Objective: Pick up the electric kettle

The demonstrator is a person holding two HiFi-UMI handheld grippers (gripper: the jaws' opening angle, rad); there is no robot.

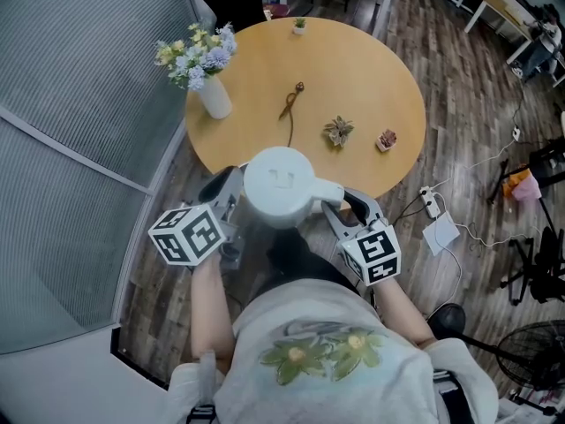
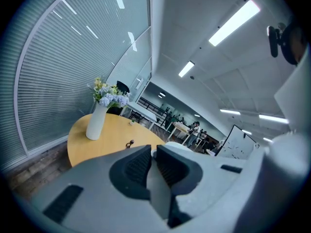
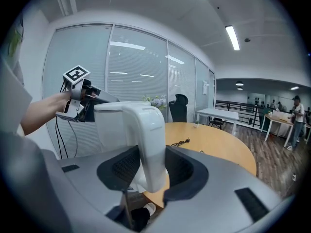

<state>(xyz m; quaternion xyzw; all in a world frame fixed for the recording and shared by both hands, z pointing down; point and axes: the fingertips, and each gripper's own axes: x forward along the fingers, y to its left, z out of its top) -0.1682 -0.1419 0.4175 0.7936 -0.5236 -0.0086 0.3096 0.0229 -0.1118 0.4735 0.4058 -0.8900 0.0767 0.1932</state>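
The electric kettle (image 1: 281, 184), with a white lid and a white handle, is held in the air just in front of the round wooden table (image 1: 353, 69). My right gripper (image 1: 340, 203) is shut on its handle; in the right gripper view the handle (image 3: 148, 140) fills the space between the pads. At the kettle's left side my left gripper (image 1: 231, 197) has its jaws almost together on the kettle's edge. Beyond the left gripper (image 2: 153, 161) the white kettle top (image 2: 177, 147) shows. The right gripper view has the left gripper (image 3: 92, 98) against the kettle's upper rim.
On the table stand a white vase of flowers (image 1: 212, 95), a dark cable (image 1: 290, 104), two small plants (image 1: 337, 131) and a tiny pot (image 1: 300, 25). A glass wall with blinds (image 1: 71, 131) runs along the left. A power strip (image 1: 431, 203) lies on the floor at right.
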